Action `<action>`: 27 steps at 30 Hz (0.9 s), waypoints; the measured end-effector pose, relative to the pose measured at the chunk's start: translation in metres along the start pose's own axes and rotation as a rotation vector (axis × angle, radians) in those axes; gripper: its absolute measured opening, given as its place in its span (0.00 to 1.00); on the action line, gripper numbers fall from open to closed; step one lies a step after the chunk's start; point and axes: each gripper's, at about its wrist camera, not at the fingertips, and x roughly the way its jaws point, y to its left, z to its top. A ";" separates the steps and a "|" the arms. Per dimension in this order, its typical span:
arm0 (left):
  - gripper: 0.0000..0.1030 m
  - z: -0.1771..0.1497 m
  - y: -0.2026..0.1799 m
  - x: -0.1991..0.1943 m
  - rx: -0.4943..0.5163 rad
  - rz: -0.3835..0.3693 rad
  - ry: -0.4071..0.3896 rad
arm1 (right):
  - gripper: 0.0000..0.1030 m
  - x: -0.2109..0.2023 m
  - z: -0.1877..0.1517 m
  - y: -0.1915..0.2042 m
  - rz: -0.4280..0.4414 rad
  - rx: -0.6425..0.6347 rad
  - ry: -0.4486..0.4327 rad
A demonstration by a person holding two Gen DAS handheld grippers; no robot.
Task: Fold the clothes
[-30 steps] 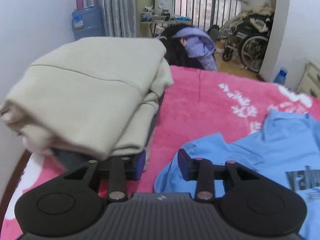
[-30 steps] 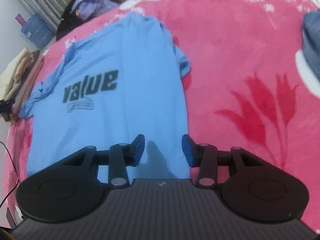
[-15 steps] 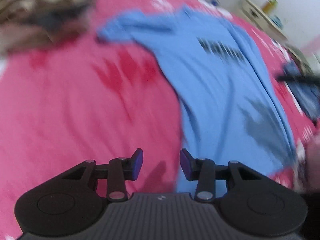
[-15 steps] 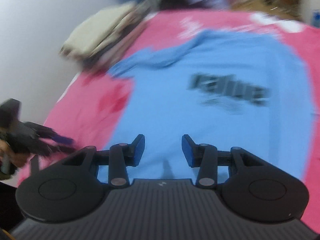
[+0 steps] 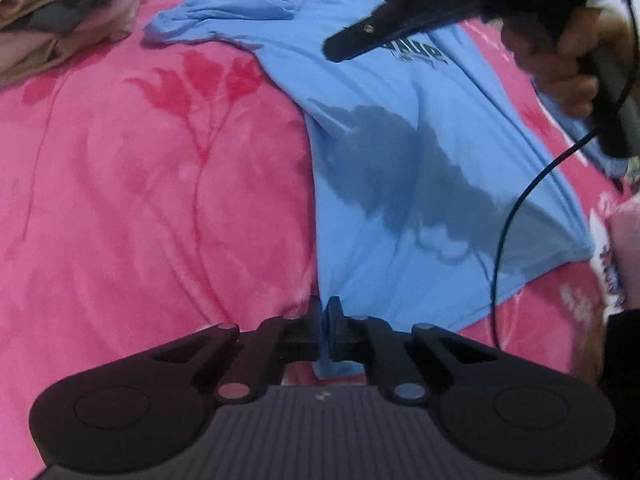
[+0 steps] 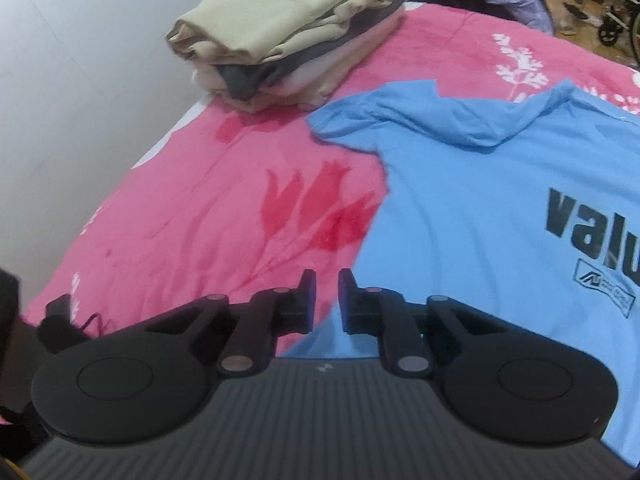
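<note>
Left wrist: tool (image 5: 324,320) on shirt hem (image 5: 326,368)

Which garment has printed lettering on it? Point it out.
The light blue T-shirt, spread flat on the pink blanket, with dark lettering across its chest. The folded beige and grey clothes stacked beside it show none.

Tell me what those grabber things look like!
Each tool is black: two round discs, a ribbed grey-black body and thin linkage arms with silver-pink rivets. The left tool and right tool have blue-padded fingertips. A thin black cable trails from the right one.
</note>
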 end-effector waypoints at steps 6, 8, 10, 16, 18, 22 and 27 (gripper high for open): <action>0.03 -0.016 0.019 0.004 -0.158 -0.098 0.031 | 0.12 0.031 0.013 0.007 -0.041 -0.031 0.022; 0.03 -0.020 0.024 0.007 -0.206 -0.122 0.034 | 0.12 0.047 0.016 0.010 -0.055 -0.032 0.047; 0.03 -0.020 0.025 0.008 -0.204 -0.137 0.023 | 0.12 0.063 0.017 0.009 -0.075 -0.038 0.069; 0.03 -0.026 0.015 0.005 -0.115 -0.112 -0.001 | 0.00 0.067 0.012 -0.045 -0.052 0.226 0.060; 0.03 -0.026 0.019 0.008 -0.126 -0.115 -0.003 | 0.00 0.065 0.009 -0.067 -0.036 0.339 0.050; 0.03 -0.023 0.022 0.012 -0.114 -0.123 0.009 | 0.02 0.057 0.006 -0.102 0.009 0.523 0.022; 0.04 -0.018 0.020 0.018 -0.089 -0.123 0.036 | 0.04 0.055 0.030 -0.079 0.000 0.310 -0.015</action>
